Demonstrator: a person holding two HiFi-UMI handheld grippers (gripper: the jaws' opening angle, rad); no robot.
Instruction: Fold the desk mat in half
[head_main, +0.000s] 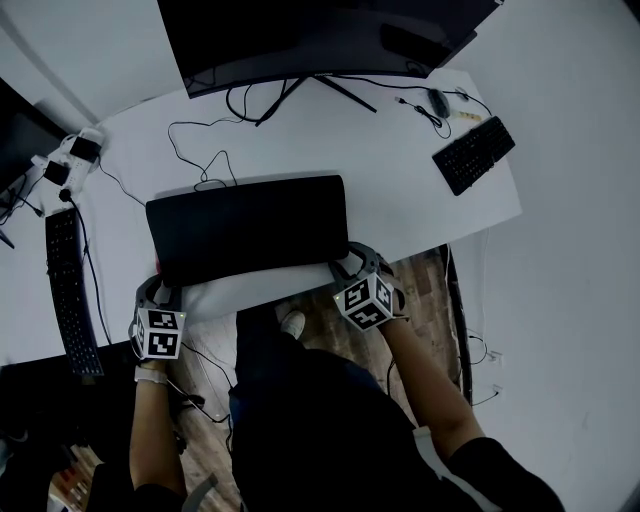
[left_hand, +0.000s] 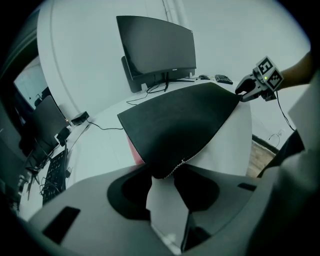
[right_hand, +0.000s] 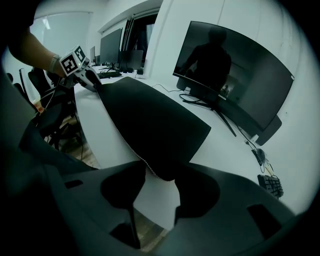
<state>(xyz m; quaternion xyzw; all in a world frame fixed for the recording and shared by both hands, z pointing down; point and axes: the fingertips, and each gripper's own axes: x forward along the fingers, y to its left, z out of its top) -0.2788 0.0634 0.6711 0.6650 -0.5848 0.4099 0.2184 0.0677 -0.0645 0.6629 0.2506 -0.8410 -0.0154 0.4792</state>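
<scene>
A black desk mat (head_main: 245, 225) lies flat on the white desk (head_main: 400, 190), its near edge short of the desk's front edge. My left gripper (head_main: 160, 288) is at the mat's near left corner, and my right gripper (head_main: 350, 263) is at its near right corner. In the left gripper view the stitched mat (left_hand: 180, 120) corner lies loose between the left gripper's (left_hand: 167, 187) open jaws. In the right gripper view the mat (right_hand: 145, 120) corner likewise sits between the right gripper's (right_hand: 157, 190) open jaws. A pink strip (left_hand: 132, 148) shows under the mat's left edge.
A large curved monitor (head_main: 320, 35) stands behind the mat, with cables (head_main: 200, 160) trailing from it. One keyboard (head_main: 474, 154) and a mouse (head_main: 438, 100) lie at the far right. Another keyboard (head_main: 68, 290) lies on the left. The person's legs stand at the desk's front edge.
</scene>
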